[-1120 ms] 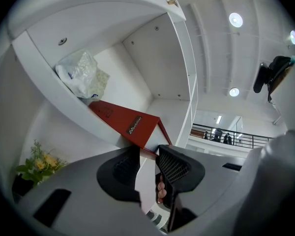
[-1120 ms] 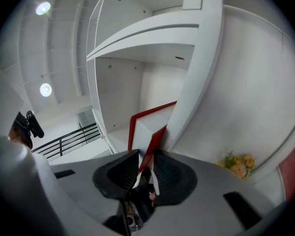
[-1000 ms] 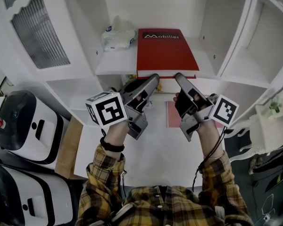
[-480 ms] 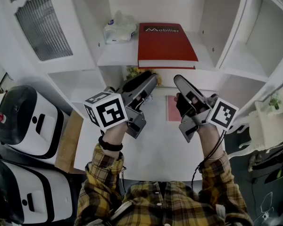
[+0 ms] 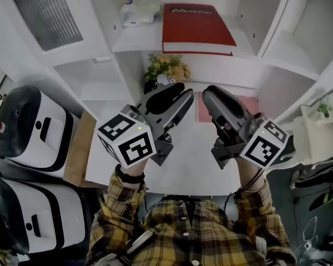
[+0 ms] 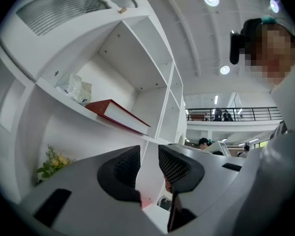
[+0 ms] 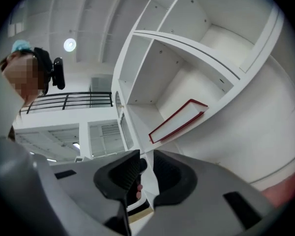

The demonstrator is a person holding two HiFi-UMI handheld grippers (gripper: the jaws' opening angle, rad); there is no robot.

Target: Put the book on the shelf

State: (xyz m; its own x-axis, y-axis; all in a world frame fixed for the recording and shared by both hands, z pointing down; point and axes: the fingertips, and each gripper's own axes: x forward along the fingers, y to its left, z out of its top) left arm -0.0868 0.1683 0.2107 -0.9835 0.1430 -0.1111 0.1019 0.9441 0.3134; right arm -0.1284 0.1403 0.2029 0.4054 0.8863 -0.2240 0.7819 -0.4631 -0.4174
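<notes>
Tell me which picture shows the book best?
The head view: it looks down on the book, whole red cover flat on the shelf. The left gripper view shows it slanted from below; the right gripper view, just its page edge and red rim.

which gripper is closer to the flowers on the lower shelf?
Left. In the head view the left gripper has its tips just below the flowers, nearly at them. The right gripper sits farther to their right, in line with the red book.
</notes>
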